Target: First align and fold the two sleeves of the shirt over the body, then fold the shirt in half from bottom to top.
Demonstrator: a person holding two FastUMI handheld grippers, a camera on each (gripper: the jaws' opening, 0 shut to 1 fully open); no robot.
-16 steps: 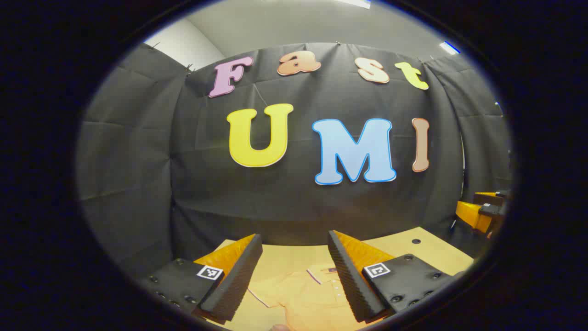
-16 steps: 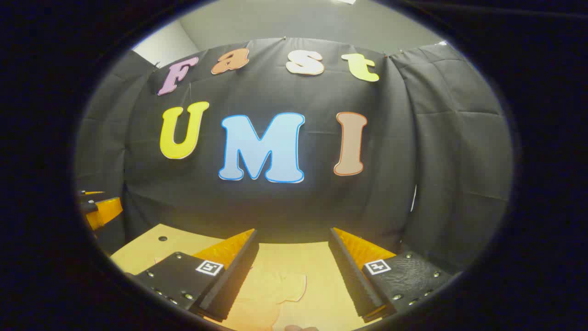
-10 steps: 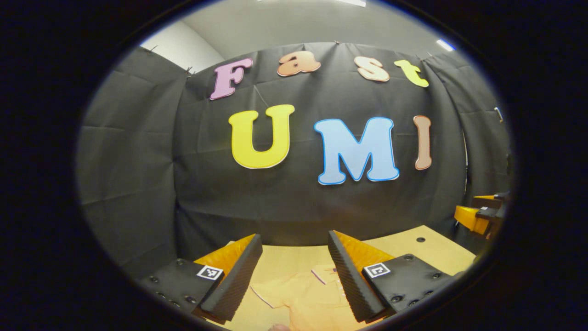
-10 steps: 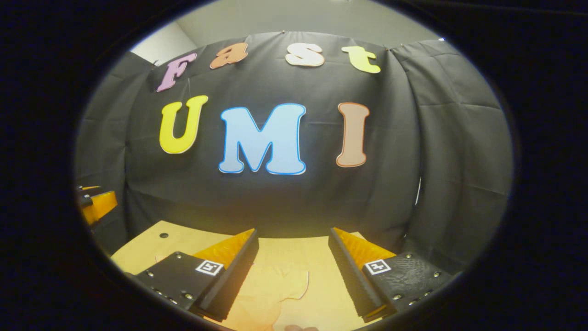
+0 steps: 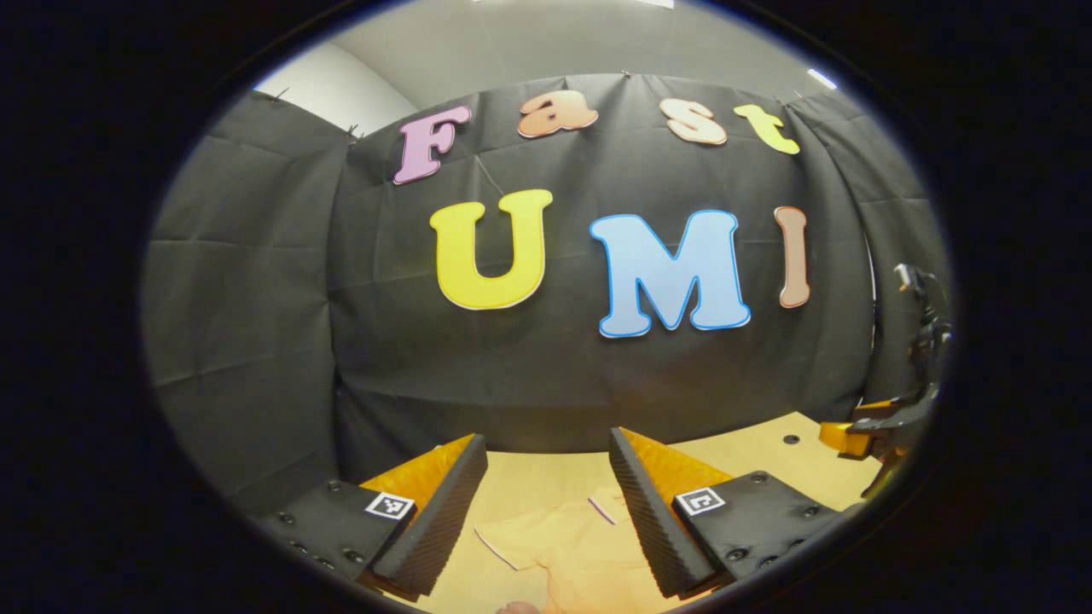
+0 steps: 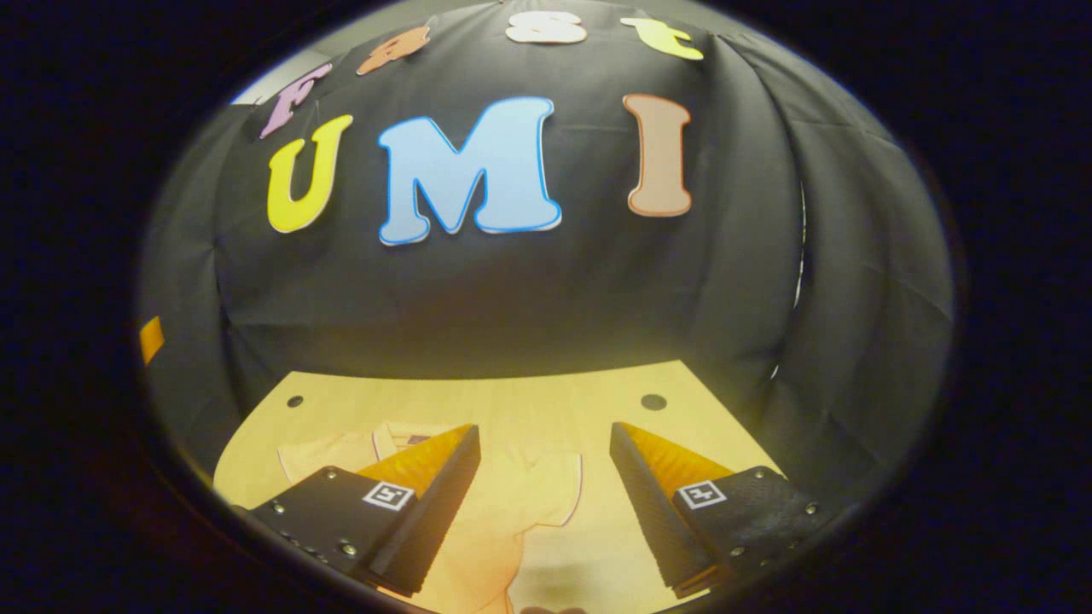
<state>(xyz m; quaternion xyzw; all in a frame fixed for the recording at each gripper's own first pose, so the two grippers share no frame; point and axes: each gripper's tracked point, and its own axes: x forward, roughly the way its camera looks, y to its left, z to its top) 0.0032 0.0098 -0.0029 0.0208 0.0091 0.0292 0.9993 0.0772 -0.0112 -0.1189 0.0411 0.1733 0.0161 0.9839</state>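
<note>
Both tools, left tool (image 5: 546,499) and right tool (image 6: 544,486), hover fingers apart above the flat shirt (image 6: 512,503).

Recording booth — black cloth wall (image 5: 256,324) behind a table (image 6: 512,396).

Right gripper view: the right gripper (image 6: 544,477) hangs above the table (image 6: 478,396) with its two fingers spread wide apart and nothing between them but air. On the table lies the shirt (image 6: 512,520) — flat, its sleeve (image 6: 554,486) showing in the gap between the fingers, its collar (image 6: 394,433) just beyond the left-hand finger. Two small dark holes (image 6: 653,401) mark the table's far corners — past them hangs the booth wall (image 6: 512,298).
</note>
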